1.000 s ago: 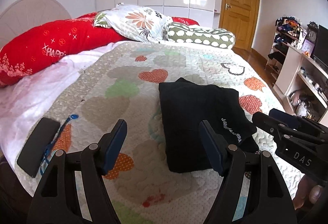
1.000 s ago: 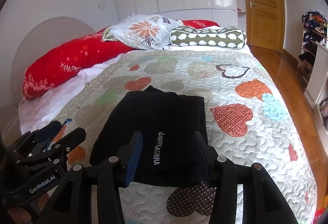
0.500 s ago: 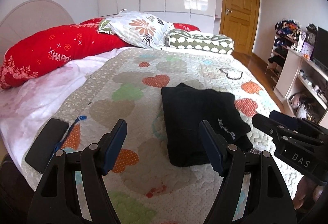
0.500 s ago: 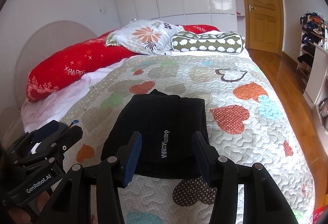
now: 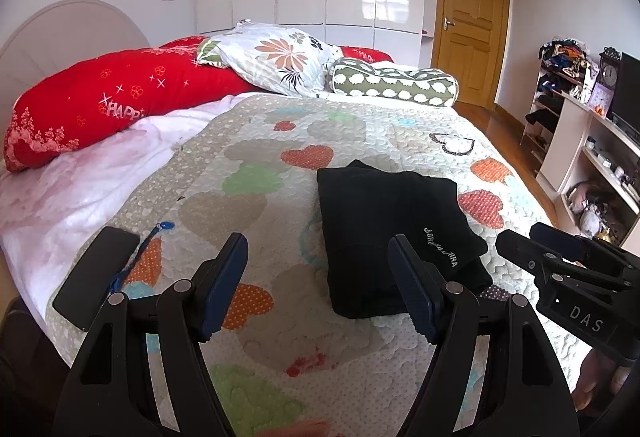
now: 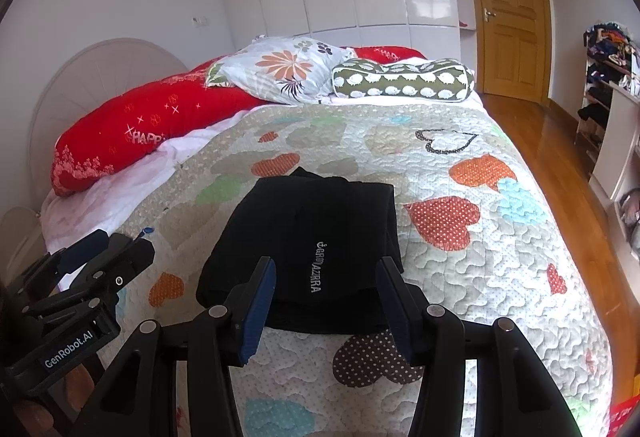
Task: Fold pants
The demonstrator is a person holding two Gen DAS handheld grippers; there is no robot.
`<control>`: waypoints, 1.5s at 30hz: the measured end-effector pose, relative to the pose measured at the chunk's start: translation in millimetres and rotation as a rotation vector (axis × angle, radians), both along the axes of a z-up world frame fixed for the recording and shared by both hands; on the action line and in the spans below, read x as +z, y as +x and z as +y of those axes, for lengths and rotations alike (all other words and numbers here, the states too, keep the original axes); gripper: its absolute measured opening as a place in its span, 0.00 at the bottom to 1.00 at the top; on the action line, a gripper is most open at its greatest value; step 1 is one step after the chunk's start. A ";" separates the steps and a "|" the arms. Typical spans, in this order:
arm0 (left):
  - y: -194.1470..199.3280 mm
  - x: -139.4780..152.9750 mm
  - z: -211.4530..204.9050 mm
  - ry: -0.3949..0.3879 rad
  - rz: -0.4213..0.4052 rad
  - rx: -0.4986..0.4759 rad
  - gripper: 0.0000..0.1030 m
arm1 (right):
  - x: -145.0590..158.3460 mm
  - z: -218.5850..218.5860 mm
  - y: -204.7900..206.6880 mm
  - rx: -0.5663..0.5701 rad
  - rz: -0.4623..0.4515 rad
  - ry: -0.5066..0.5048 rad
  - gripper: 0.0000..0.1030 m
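The black pants (image 5: 380,221) lie folded into a compact rectangle on the heart-patterned quilt (image 5: 256,157), white lettering facing up. My left gripper (image 5: 318,285) hovers open over the quilt just left of and nearer than the pants, with nothing between its blue pads. In the right wrist view the pants (image 6: 320,221) sit straight ahead. My right gripper (image 6: 326,303) is open above their near edge, its pads clear of the cloth. Each gripper shows at the edge of the other's view: the right gripper (image 5: 532,237) and the left gripper (image 6: 120,243).
A black phone (image 5: 96,273) with a blue lanyard (image 5: 148,241) lies at the quilt's left edge. A red pillow (image 5: 112,105), a floral pillow (image 5: 276,57) and a green bolster (image 5: 396,85) line the headboard. Shelves (image 5: 592,157) and wood floor (image 6: 540,141) lie to the right.
Both grippers have drawn back slightly from the pants, which now look smaller and farther off. The jaws stand as before and the pants have not moved.
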State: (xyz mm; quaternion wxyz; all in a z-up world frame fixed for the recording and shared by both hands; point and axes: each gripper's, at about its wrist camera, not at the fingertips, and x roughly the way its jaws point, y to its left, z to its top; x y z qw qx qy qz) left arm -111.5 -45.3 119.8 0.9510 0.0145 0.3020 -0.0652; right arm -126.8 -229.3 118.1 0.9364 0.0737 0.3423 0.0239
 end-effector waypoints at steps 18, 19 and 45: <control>-0.4 -3.9 -1.3 0.004 0.008 -0.004 0.71 | -3.8 0.0 0.7 0.007 0.010 -0.009 0.49; -0.5 -3.9 -1.4 0.003 0.008 -0.004 0.71 | -4.0 -0.5 0.7 0.007 0.010 -0.009 0.49; -1.4 -6.5 -6.2 0.006 0.017 -0.015 0.71 | -8.1 -4.9 0.7 0.011 0.027 -0.012 0.49</control>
